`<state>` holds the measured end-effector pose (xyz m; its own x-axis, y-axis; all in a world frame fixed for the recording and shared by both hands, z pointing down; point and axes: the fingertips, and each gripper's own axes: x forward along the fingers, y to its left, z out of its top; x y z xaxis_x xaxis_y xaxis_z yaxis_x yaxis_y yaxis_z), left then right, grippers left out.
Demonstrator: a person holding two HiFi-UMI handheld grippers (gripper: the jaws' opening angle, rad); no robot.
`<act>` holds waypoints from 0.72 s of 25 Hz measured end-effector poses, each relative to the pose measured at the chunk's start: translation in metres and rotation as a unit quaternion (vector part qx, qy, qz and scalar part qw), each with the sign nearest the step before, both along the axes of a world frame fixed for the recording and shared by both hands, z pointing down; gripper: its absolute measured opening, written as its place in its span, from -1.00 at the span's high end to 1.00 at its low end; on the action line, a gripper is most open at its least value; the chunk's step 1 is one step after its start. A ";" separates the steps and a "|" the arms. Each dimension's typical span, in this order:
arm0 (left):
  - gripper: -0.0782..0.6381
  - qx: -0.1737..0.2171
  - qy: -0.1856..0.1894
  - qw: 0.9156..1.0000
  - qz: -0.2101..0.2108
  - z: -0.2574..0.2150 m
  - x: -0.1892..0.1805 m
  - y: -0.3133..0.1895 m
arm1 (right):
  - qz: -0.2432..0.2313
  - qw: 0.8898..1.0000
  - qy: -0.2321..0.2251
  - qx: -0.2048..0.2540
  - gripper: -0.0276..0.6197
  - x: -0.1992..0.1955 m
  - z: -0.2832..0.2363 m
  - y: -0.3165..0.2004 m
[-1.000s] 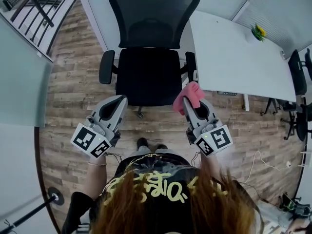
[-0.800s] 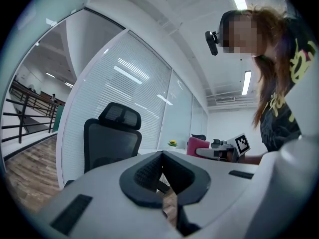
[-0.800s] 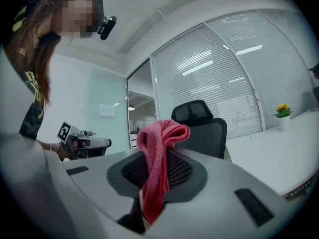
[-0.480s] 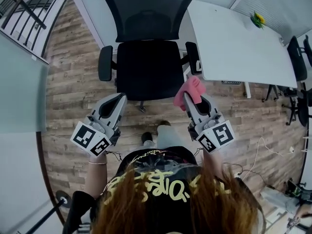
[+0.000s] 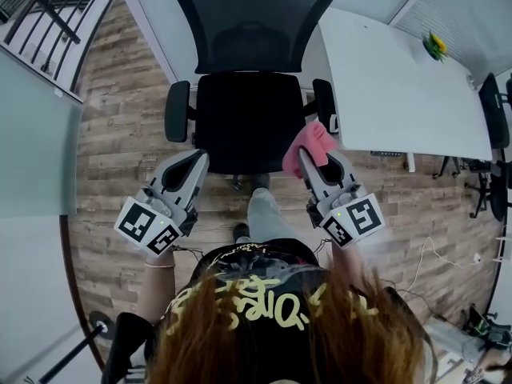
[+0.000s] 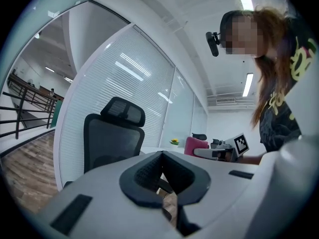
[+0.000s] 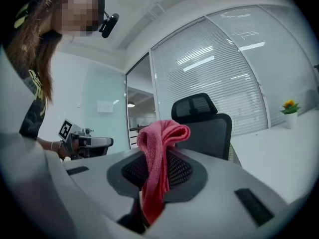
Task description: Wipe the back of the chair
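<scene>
A black office chair stands in front of me, its mesh back (image 5: 254, 22) farthest away and its seat (image 5: 246, 122) facing me. My right gripper (image 5: 307, 155) is shut on a pink cloth (image 5: 309, 146) that bunches above the jaws, near the seat's right front corner. The cloth (image 7: 158, 156) hangs down between the jaws in the right gripper view, with the chair back (image 7: 209, 131) behind it. My left gripper (image 5: 190, 166) is shut and holds nothing, just off the seat's left front corner. The chair back (image 6: 112, 136) shows ahead in the left gripper view.
A white desk (image 5: 400, 86) with a small yellow flower (image 5: 436, 45) stands right of the chair, close to its right armrest (image 5: 325, 106). A glass wall with blinds runs behind. Wood floor (image 5: 120, 134) lies to the left, with a railing (image 5: 48, 6) beyond. More chairs (image 5: 496, 126) stand far right.
I have stepped closer to the chair, one leg coming forward between the grippers. Both grippers now sit nearer the seat's front edge; their hold is unchanged.
</scene>
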<state>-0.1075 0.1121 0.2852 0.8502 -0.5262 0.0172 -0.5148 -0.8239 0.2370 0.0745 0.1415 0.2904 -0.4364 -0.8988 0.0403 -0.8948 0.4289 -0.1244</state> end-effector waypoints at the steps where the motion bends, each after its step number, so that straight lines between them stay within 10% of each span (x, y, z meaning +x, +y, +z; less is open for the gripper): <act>1: 0.80 0.001 -0.003 1.000 -0.003 0.000 0.001 -0.007 | -0.002 1.000 -0.001 0.002 0.71 0.001 0.000 -0.009; 18: 0.80 0.018 -0.007 0.999 -0.028 -0.020 0.054 -0.148 | -0.020 1.000 -0.010 0.012 0.71 0.057 -0.014 -0.162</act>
